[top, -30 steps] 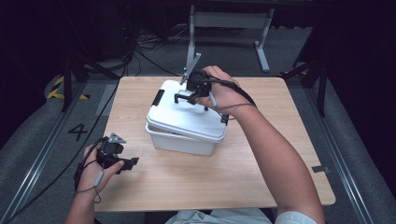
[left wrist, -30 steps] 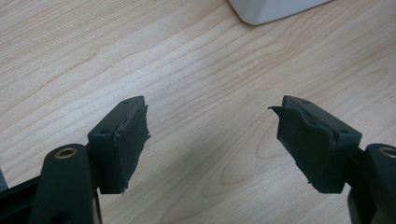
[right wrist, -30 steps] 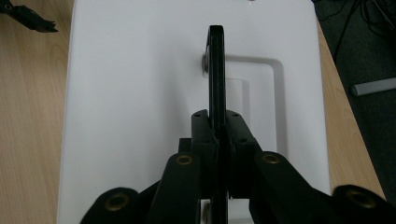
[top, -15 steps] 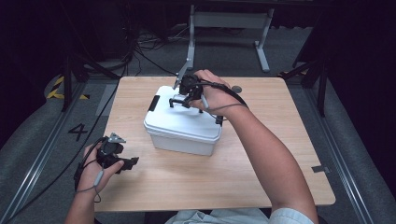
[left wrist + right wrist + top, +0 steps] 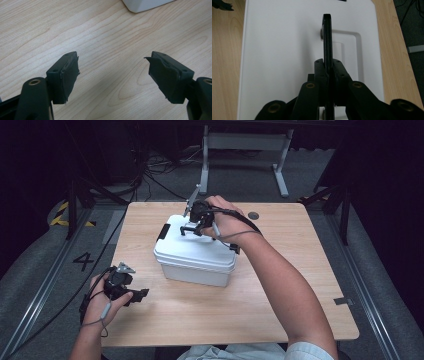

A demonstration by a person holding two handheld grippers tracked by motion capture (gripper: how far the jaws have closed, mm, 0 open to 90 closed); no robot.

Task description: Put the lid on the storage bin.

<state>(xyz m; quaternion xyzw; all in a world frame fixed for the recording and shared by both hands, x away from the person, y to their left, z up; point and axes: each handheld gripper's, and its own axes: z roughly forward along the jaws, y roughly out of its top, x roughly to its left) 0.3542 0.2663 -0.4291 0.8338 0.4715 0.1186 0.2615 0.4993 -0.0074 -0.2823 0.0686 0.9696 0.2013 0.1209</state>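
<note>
there, smooth white plastic box (image 5: 195, 257)

The high view looks forward and down over the table (image 5: 300, 310). Each gripper view rides close behind its fingers: left faces bare tabletop, right faces the box (image 5: 287, 50), which all three share.

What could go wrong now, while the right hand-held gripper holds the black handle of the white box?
1. The right hand-held gripper pinches the thin black handle near one end, so it might slip.
2. If lifted, the white box could tilt.
3. The left hand-held gripper is open on the table, apart from the box, giving no support.
</note>
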